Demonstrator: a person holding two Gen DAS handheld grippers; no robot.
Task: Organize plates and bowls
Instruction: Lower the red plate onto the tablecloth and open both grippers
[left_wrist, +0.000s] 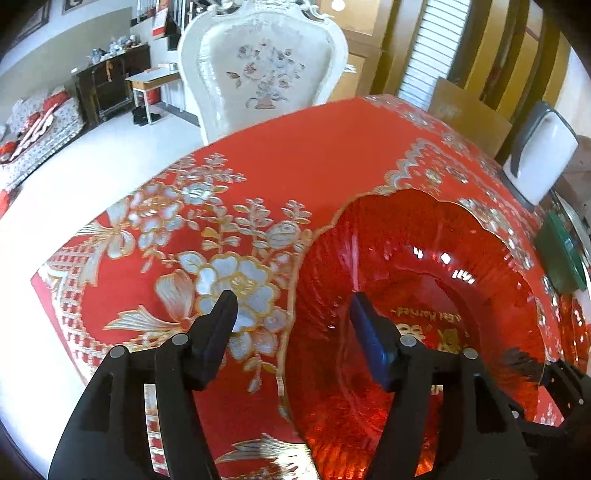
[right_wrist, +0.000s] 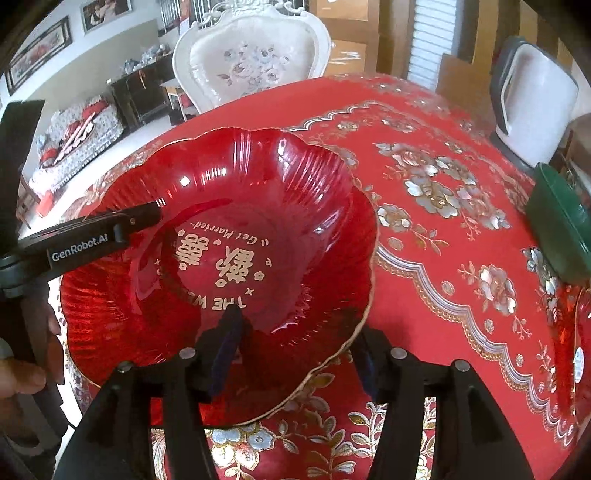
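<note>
A red translucent scalloped bowl (right_wrist: 236, 206) with gold lettering sits inside a larger red fluted plate (right_wrist: 96, 325) on the red floral tablecloth (right_wrist: 424, 229). My right gripper (right_wrist: 295, 354) is open: its left finger is inside the bowl, its right finger is outside under the plate's gold rim. My left gripper (left_wrist: 291, 325) is open and straddles the plate's left rim (left_wrist: 306, 280), with the right finger over the red dish and the left finger over the cloth. The left gripper also shows in the right wrist view (right_wrist: 140, 218), at the bowl's left rim.
A white ornate chair (right_wrist: 255, 62) stands at the table's far edge. A white and grey jug (right_wrist: 532, 99) and a green box (right_wrist: 561, 225) are at the right. Another red dish (right_wrist: 581, 354) shows at the right edge.
</note>
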